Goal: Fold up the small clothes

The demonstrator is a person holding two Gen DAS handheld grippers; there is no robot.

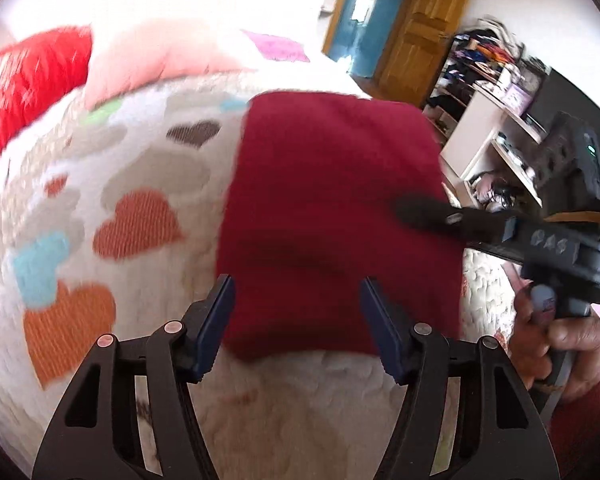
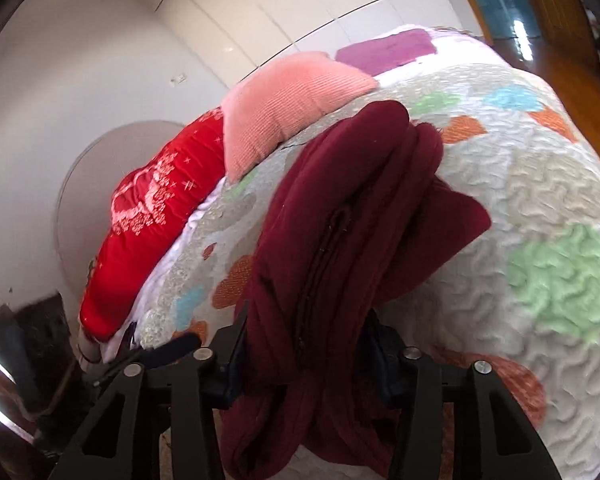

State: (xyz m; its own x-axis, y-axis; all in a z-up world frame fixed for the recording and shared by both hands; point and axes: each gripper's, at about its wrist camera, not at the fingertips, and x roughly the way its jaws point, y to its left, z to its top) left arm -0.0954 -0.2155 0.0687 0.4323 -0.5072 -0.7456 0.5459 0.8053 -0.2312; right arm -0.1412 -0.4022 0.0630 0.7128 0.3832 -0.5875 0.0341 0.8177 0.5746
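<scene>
A folded dark red garment (image 1: 332, 184) is over the heart-patterned quilt (image 1: 140, 168). Its near edge fills the gap between the blue pads of my left gripper (image 1: 298, 320), and the pads look pressed against it. From the right, my right gripper (image 1: 412, 212) reaches over the garment's right edge, held by a hand (image 1: 556, 344). In the right wrist view the garment (image 2: 352, 200) shows edge-on as several stacked layers. My right gripper (image 2: 304, 344) is shut on this bundle, and cloth hangs below its jaws. The quilt (image 2: 540, 184) lies behind it.
A pink cushion (image 1: 152, 60) (image 2: 288, 104) and a red cushion (image 1: 28, 92) (image 2: 156, 232) lie at the bed's far side. A purple cloth (image 1: 278, 46) (image 2: 388, 50) is beyond them. Cluttered shelves (image 1: 492, 128) and a wooden door (image 1: 424, 28) stand past the bed's right edge.
</scene>
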